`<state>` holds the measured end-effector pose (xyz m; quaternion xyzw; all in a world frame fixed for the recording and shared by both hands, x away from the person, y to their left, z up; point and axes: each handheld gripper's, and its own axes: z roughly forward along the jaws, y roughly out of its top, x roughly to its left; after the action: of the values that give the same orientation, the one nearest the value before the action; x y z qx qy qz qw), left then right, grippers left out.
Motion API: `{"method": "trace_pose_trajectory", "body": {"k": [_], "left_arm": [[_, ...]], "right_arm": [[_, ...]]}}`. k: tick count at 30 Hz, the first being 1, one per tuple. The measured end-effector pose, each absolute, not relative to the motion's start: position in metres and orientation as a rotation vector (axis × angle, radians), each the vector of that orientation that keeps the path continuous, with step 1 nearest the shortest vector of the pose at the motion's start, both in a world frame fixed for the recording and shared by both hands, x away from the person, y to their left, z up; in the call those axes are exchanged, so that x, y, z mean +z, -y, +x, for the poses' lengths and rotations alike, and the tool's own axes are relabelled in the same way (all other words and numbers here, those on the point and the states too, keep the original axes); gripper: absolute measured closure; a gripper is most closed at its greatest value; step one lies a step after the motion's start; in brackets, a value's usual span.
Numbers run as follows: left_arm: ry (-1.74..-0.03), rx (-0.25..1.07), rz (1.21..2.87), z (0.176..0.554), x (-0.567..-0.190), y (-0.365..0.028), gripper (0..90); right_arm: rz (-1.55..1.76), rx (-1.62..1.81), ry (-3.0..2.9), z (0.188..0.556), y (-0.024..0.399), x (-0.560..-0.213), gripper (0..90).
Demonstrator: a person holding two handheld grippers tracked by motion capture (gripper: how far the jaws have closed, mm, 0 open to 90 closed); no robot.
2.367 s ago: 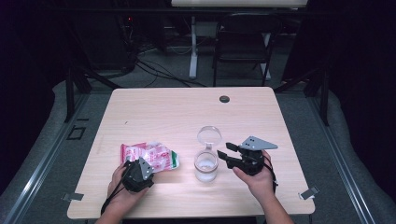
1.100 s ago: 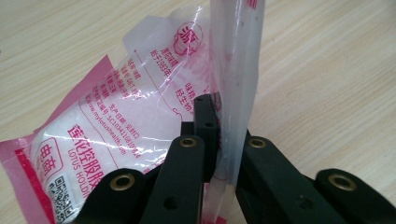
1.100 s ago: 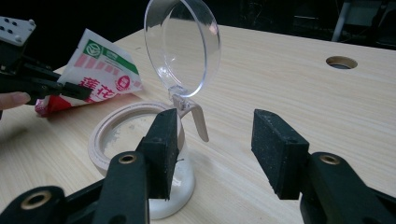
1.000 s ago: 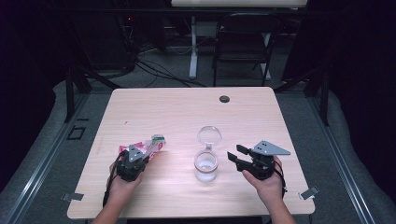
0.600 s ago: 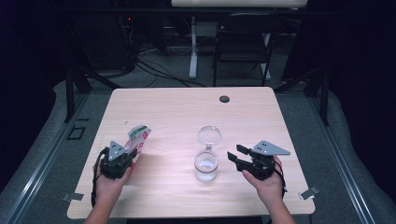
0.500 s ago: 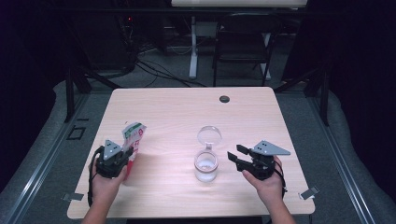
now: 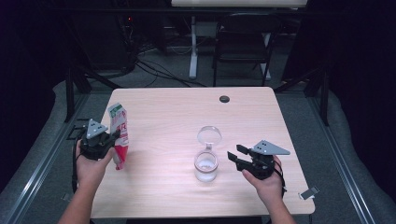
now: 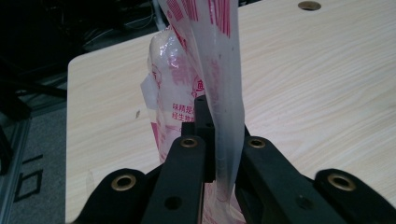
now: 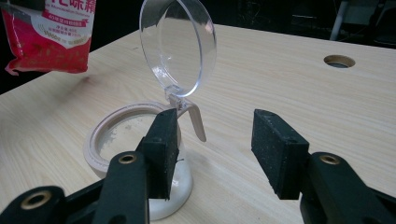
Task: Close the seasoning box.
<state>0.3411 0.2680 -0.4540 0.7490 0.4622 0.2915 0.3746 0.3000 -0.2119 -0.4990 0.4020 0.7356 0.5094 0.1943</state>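
A red, pink and white plastic pouch (image 7: pixel 119 135) hangs upright above the table's left side, pinched by my left gripper (image 7: pixel 108 140). In the left gripper view the two black jaws are shut on the pouch (image 8: pixel 201 79), which rises between them. A clear jar (image 7: pixel 206 164) with its hinged lid (image 7: pixel 209 136) swung open stands at the table's middle front. My right gripper (image 7: pixel 236 157) is held just right of the jar, open and empty. In the right gripper view the jar (image 9: pixel 126 140), its lid (image 9: pixel 180 46) and the pouch's lower end (image 9: pixel 49 39) appear ahead of the open right gripper (image 9: pixel 217 149).
The wooden table (image 7: pixel 187 112) has a round cable hole (image 7: pixel 224 99) near its far edge. Behind the table stand a dark chair (image 7: pixel 243 46) and cables on the floor. A metal rail (image 7: pixel 42 158) runs along the floor at the left.
My left gripper has lifted the pouch off the table and carried it left, turning it from lying flat to hanging upright. The right gripper drew back from the jar, then held still.
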Motion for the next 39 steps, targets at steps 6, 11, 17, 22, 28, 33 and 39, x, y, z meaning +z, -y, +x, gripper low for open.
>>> {"method": "trace_pose_trajectory", "body": {"k": [6,11,17,22,28,33,39], "left_arm": [[-1.127,0.727,1.921,0.345,-0.443,-0.252,90.0],[-1.058,0.696,1.945,0.348,-0.438,-0.23,90.0],[-0.948,0.662,1.988,0.346,-0.442,-0.199,90.0],[-0.907,0.607,2.021,0.336,-0.46,-0.184,90.0],[-0.878,0.55,2.007,0.314,-0.48,-0.183,90.0],[-0.864,0.503,2.007,0.299,-0.488,-0.188,90.0],[-0.876,0.451,1.999,0.291,-0.499,-0.193,90.0]], "right_arm": [[1.125,1.435,-2.06,0.3,0.212,-0.499,51.1],[1.128,1.43,-2.06,0.3,0.213,-0.499,51.1],[1.131,1.433,-2.057,0.301,0.213,-0.5,51.1],[1.126,1.437,-2.056,0.3,0.214,-0.499,51.7],[1.106,1.446,-2.079,0.3,0.211,-0.499,52.6],[1.082,1.445,-2.083,0.298,0.208,-0.497,53.7],[1.037,1.466,-2.107,0.293,0.199,-0.485,61.2]]}}
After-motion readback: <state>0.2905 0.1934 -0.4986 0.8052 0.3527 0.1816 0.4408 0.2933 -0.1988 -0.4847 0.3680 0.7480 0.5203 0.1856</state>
